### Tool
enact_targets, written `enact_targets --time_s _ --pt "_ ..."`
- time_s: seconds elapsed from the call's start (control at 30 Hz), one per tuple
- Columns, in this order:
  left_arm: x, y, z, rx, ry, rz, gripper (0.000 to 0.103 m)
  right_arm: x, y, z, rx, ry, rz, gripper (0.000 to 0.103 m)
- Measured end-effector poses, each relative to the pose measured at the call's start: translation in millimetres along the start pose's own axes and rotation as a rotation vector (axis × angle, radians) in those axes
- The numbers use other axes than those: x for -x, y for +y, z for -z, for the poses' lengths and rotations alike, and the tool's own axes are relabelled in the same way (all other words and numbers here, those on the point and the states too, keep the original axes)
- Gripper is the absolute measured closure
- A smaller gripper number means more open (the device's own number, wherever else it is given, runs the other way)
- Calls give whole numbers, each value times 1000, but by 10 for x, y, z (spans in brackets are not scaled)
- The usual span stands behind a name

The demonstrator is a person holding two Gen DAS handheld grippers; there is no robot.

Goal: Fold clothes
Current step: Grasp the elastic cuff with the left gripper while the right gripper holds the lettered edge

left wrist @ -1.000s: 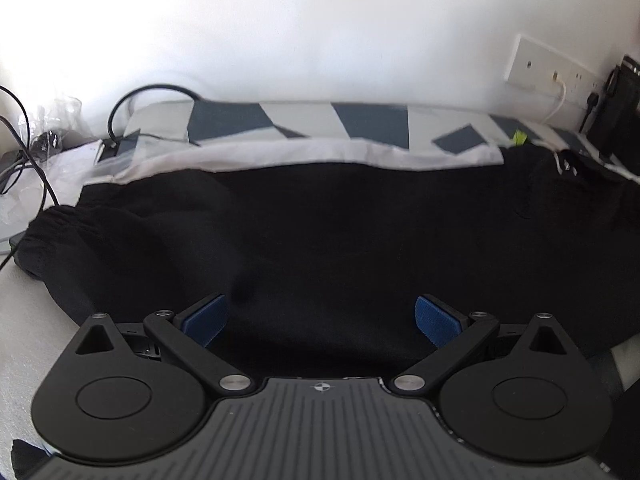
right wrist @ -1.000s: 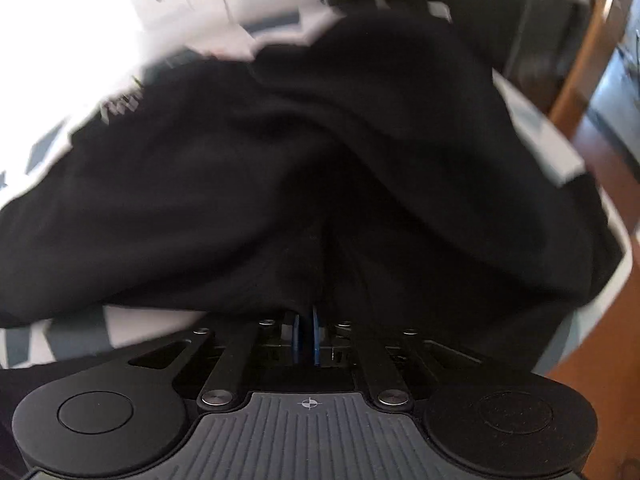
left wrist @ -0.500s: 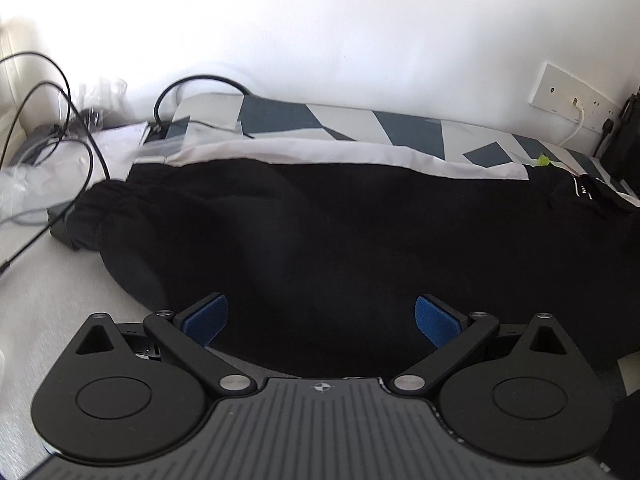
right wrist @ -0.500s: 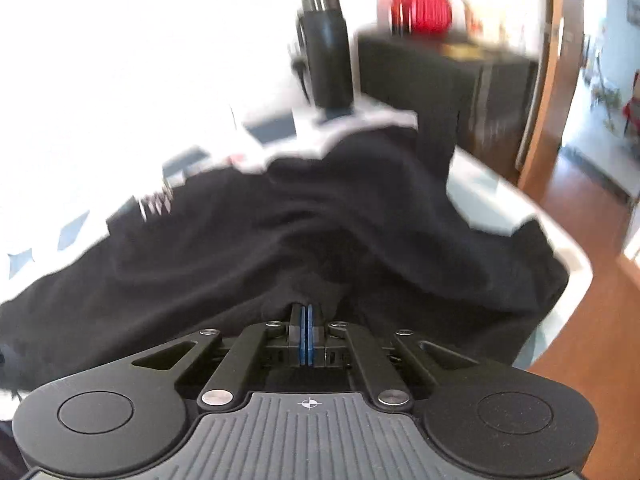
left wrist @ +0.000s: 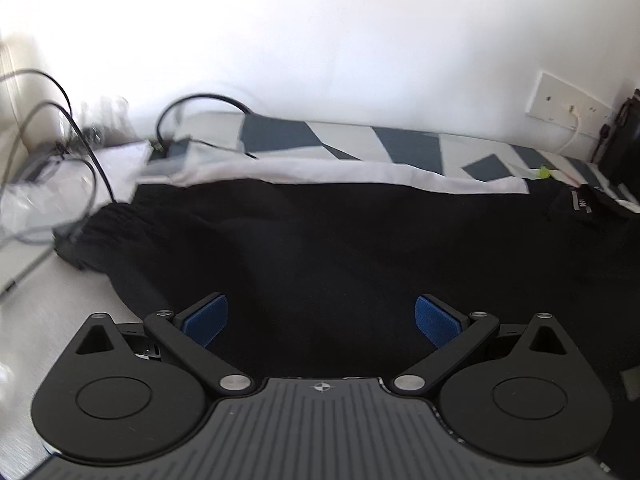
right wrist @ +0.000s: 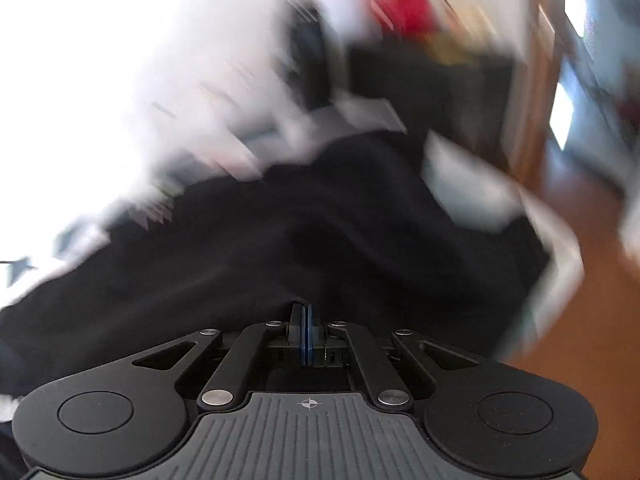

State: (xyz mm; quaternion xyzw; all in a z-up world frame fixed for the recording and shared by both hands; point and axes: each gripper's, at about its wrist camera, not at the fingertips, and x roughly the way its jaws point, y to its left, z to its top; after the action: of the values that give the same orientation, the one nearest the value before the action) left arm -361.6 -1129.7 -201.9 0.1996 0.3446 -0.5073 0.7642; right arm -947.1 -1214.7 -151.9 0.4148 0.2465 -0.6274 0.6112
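black fabric right up front in both views. left gripper wide open, blue pads well apart, nothing between them, hovering over the near edge of the black garment. garment lies spread across the table, cuff end bunched at left, small white label near the right end. right gripper pads pressed together; black cloth bunches up right at the tips, looks pinched but view is v. blurred so can't be sure. behind the garment: white cloth strip, then grey/white patterned cover, black cables at left, wall socket plate far right.
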Motion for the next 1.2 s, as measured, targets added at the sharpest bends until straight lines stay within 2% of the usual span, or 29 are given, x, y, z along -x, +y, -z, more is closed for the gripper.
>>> enact_targets --time_s 0.07,0.13,0.2,0.27,0.33,0.4,0.47,0.53,0.63,0.77,0.87,1.07,1.2 --pt "3 -50 16 -37 6 -5 1 -130 -2 91 -25 64 69 95" --pt "14 -74 61 -42 23 9 1 -114 89 143 -15 61 96 73" --pt "35 -74 115 -23 44 34 1 -45 238 158 35 34 69 66" --pt "58 -70 169 -1 63 62 1 32 397 168 92 3 33 53" --pt "91 -67 225 16 63 66 1 62 579 161 177 -35 -4 32" --pt "128 -52 282 37 46 71 1 29 766 132 261 -61 -33 20" --pt "164 -38 340 57 30 75 1 6 997 76 312 -105 -37 13" --pt "194 -41 361 57 2 25 1 -10 1225 -1 341 -145 -45 4" --pt "263 -30 364 15 -54 -38 1 -13 1648 -144 397 -206 -120 1" --pt "382 189 368 77 -124 -72 1 -141 2122 -290 466 -233 -155 1" --pt "386 413 373 141 -139 -91 1 -380 2308 -376 446 -175 -172 1" --pt "169 951 306 312 -83 -70 1 -925 2337 -407 222 -24 -171 1" --pt "-8 1173 218 380 -62 -90 3 -1205 2281 -457 184 28 -162 17"
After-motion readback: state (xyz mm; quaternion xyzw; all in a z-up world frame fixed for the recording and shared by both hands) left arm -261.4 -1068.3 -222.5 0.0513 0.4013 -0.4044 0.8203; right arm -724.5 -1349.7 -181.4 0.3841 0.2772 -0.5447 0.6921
